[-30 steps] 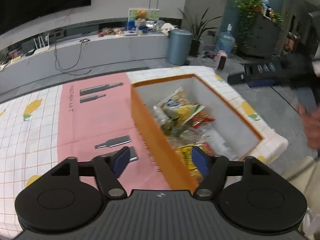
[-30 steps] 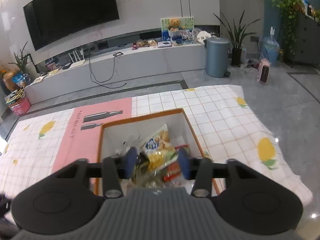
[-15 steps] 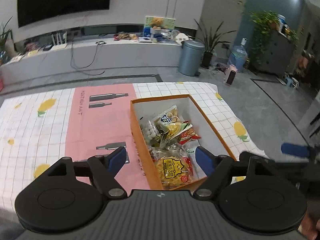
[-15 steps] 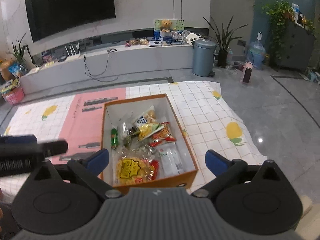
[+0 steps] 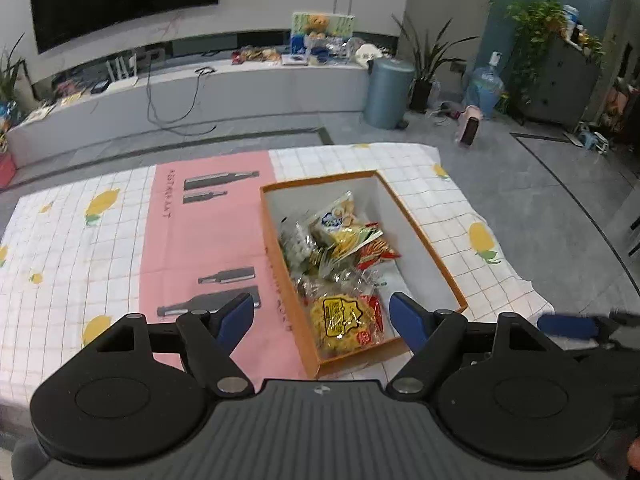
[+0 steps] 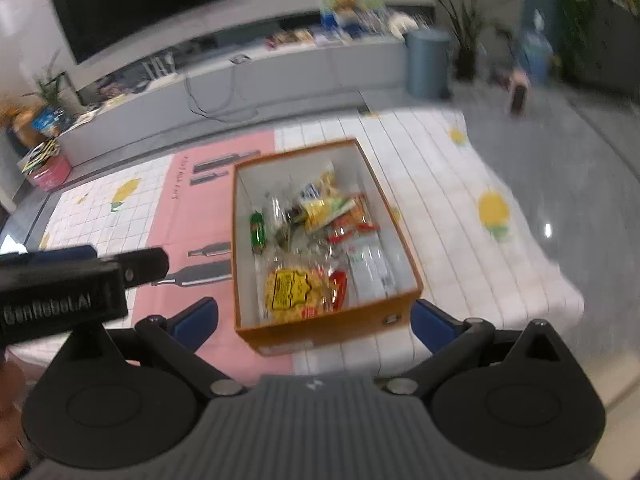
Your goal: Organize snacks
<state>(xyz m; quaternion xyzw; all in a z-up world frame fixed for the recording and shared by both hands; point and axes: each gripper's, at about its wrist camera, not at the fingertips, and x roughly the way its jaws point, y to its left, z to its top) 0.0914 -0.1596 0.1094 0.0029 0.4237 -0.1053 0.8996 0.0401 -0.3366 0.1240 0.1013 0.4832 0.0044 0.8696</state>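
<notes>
Left gripper [image 5: 322,316] is spread wide and holds nothing. Below it sits the orange box [image 5: 422,236] on the counter [image 5: 72,248], with the snacks [image 5: 340,256] piled inside. The big yellow pack [image 5: 340,320] lies at the near end. At the right edge, only one blue tip of the other gripper shows.

Right gripper [image 6: 314,318] is spread wide too, with nothing in it. This view is blurry. The box [image 6: 400,236] is in the middle, and the writing on the snacks [image 6: 316,240] is hard to read.
</notes>
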